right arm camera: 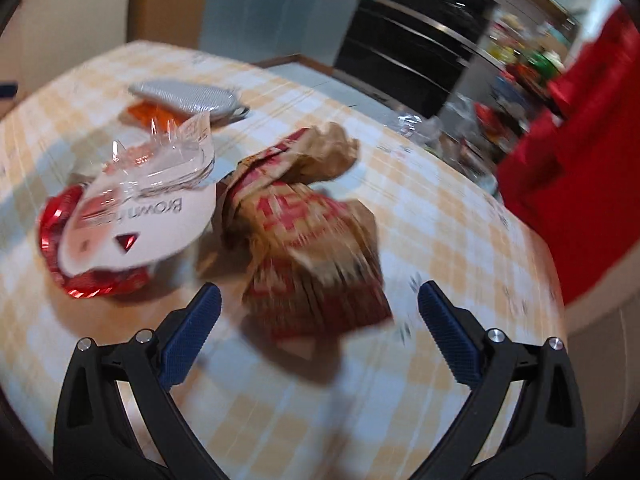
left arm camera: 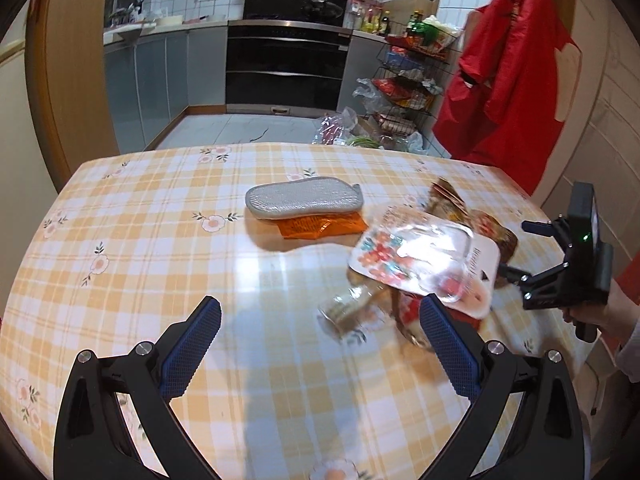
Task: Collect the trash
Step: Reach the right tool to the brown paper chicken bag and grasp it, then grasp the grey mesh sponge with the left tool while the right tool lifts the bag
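Right at the heart of it sits the trash heap on the right half of the table (left arm camera: 160, 208) — a crumpled brown paper bag (right arm camera: 304, 232) with red print, and just to its left a clear plastic blister pack (right arm camera: 140, 200) on white card, lying over a shiny red wrapper (right arm camera: 60, 240). From the left wrist view there also seems to be a clear glassy item (left arm camera: 352, 308) tucked under the pack's near edge, too blurred to name. The right gripper (right arm camera: 319, 300) is wide open, empty, its fingers framing the near end of the bag — lined up, I'd say, so one squeeze takes the loose crumple. The left gripper (left arm camera: 320, 316) hovers just as wide over bare cloth beside the pile, likely waiting its turn. Farther back, a grey sponge pad (left arm camera: 304, 200) rests on an orange wrapper (left arm camera: 320, 226), pinning it flat. Beyond that, the kitchen, with a red garment (left arm camera: 512, 80) hanging at far right.
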The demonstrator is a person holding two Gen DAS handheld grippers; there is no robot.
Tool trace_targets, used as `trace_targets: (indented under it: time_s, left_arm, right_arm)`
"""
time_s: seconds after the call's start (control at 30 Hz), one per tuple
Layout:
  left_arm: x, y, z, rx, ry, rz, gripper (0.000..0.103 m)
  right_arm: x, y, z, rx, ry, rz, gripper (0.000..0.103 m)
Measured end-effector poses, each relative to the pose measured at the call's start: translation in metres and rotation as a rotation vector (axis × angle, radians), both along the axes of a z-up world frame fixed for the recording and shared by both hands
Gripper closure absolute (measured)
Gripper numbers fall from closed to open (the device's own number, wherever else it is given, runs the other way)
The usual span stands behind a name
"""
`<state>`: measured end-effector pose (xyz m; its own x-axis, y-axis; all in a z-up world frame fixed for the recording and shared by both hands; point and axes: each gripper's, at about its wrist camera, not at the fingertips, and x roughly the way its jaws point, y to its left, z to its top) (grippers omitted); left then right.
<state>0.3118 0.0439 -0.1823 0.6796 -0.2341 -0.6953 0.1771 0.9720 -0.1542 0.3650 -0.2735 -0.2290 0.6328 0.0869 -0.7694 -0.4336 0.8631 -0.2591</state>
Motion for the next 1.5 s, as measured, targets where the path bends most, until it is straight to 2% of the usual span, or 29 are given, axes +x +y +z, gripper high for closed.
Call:
trace_targets:
  time_s: [0.17, 0.2, 0.23, 0.27, 0.43, 0.53, 0.63, 0.77, 0.87, 0.93, 1.0, 1.07, 1.1, 1.13, 1.3, 1.5]
  left_arm:
    - [0.027, 0.013, -0.011, -0.041, 0.039, 0.038, 0.006]
    - [0.034, 0.017, -0.015, -0.065, 0.053, 0.048, 0.006]
    - [0.038, 0.019, -0.016, -0.078, 0.061, 0.054, 0.006]
    - [0.042, 0.022, -0.018, -0.093, 0.071, 0.061, 0.006]
    - [0.068, 0.031, -0.030, -0.173, 0.110, 0.098, 0.008]
    - [0.085, 0.036, -0.038, -0.235, 0.143, 0.131, 0.023]
    - [0.099, 0.041, -0.045, -0.324, 0.157, 0.168, 0.024]
    - [0.125, 0.049, -0.059, -0.453, 0.172, 0.239, 0.028]
    - [0.148, 0.059, -0.075, -0.565, 0.220, 0.319, 0.034]
    - [0.161, 0.062, -0.087, -0.616, 0.256, 0.364, 0.039]
    - [0.170, 0.064, -0.094, -0.648, 0.280, 0.381, 0.049]
    - [0.177, 0.065, -0.098, -0.664, 0.296, 0.393, 0.052]
    - [0.180, 0.065, -0.100, -0.673, 0.304, 0.393, 0.058]
    - [0.181, 0.064, -0.100, -0.671, 0.309, 0.391, 0.075]
    - [0.167, 0.063, -0.080, -0.669, 0.223, 0.351, 0.083]
    - [0.143, 0.070, -0.030, -0.634, 0.104, 0.297, 0.086]
  right_arm:
    - [0.032, 0.010, -0.014, -0.004, 0.041, 0.027, 0.006]
    - [0.037, 0.009, -0.017, 0.000, 0.053, 0.025, 0.008]
    - [0.040, 0.007, -0.019, 0.020, 0.071, 0.028, 0.021]
    - [0.040, 0.005, -0.020, 0.038, 0.083, 0.028, 0.026]
    - [0.034, -0.009, -0.015, 0.123, 0.081, 0.002, 0.029]
    - [0.027, -0.027, -0.009, 0.201, 0.072, -0.055, 0.029]
    - [0.020, -0.045, -0.004, 0.276, 0.059, -0.126, 0.029]
    - [0.010, -0.059, 0.000, 0.314, 0.043, -0.180, 0.029]
    - [-0.001, -0.065, 0.002, 0.336, 0.040, -0.200, 0.029]
    - [-0.008, -0.068, 0.003, 0.341, 0.037, -0.208, 0.029]
    - [-0.016, -0.073, 0.004, 0.351, 0.035, -0.222, 0.029]
    - [-0.023, -0.077, 0.003, 0.363, 0.037, -0.237, 0.029]
    - [-0.025, -0.080, 0.003, 0.368, 0.039, -0.245, 0.029]
    - [-0.028, -0.082, 0.002, 0.373, 0.042, -0.252, 0.029]
    - [-0.046, -0.089, 0.006, 0.397, 0.036, -0.285, 0.029]
    - [-0.067, -0.087, 0.018, 0.440, 0.010, -0.313, 0.029]
